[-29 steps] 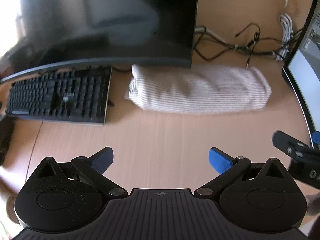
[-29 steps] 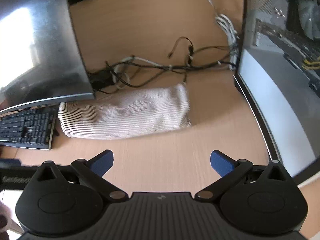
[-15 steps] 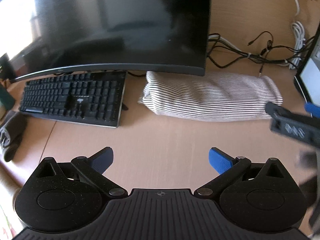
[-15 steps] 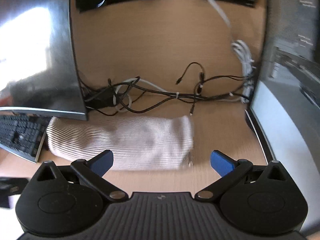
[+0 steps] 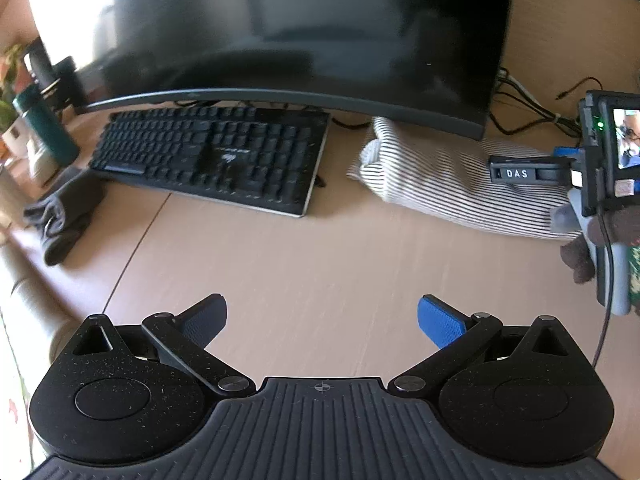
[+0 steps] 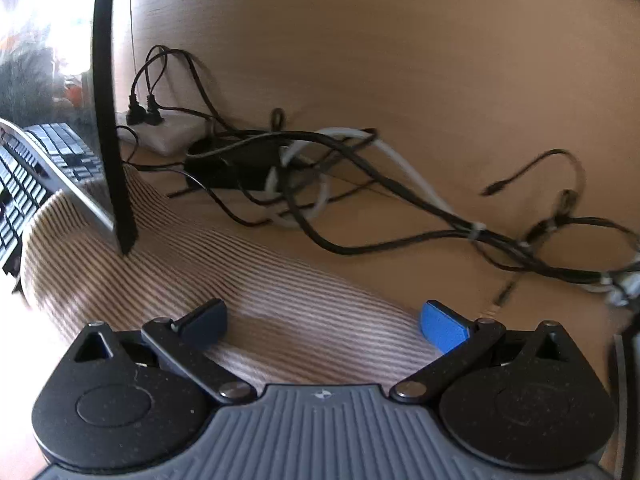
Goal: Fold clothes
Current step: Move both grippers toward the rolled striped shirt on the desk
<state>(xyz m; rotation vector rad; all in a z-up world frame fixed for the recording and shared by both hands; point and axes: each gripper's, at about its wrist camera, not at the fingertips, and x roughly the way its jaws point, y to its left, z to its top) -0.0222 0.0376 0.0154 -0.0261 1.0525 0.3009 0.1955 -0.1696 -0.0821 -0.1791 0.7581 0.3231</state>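
Note:
A folded white garment with thin dark stripes lies on the wooden desk, partly under the curved monitor's right end. My left gripper hangs open over bare desk in front of it, nothing between its blue pads. My right gripper is open, low over the right half of the striped garment, its fingers straddling the cloth. In the left wrist view the right gripper's body and a gloved hand show at the right edge, above the garment's right end.
A curved black monitor stands behind a black keyboard. A dark cloth lies at the desk's left edge by a green bottle. Tangled cables and a power strip lie behind the garment.
The right gripper has dropped and moved forward onto the striped garment, still open. The left gripper has pulled back and swung left, so the keyboard and dark cloth show more.

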